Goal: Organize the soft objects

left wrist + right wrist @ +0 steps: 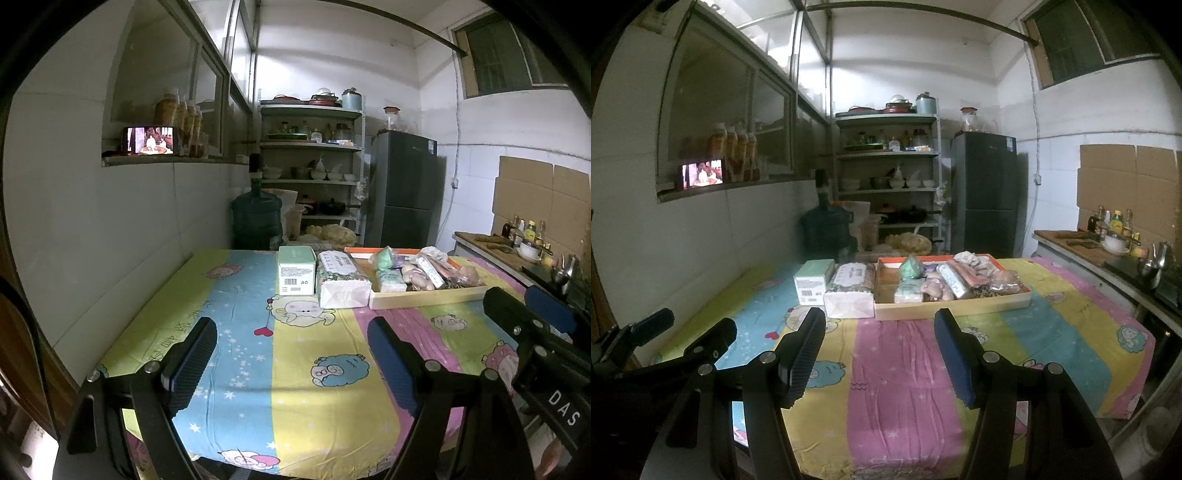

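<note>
1. Ahead of you, a bench [905, 369] covered with a striped cartoon cloth runs away from both cameras. The soft objects sit at its far end, well apart from both grippers.

2. Your right gripper [882, 354] hovers low over the near part of the bench, its jaws spread wide with nothing between them. Your left gripper [291, 362] is likewise wide apart and empty.

3. Straight beyond the right gripper lies a shallow cardboard tray [960, 308] with an orange rim, its long side running left to right across your view. It holds a green pouch [911, 266], a pale tissue pack [908, 291], a pinkish plush toy [936, 288] and several wrapped soft items you cannot tell apart.

4. Just left of the tray, touching or nearly touching it, lies a long soft tissue pack [849, 291], its long axis pointing away from you. Left again stands a mint-green box [812, 282].

5. In the left wrist view, the long pack and box sit dead ahead, with the tray off to the right.

6. Judged from this, the right gripper is better lined up with the tray, the left with the long pack. Either must travel forward first.
</note>
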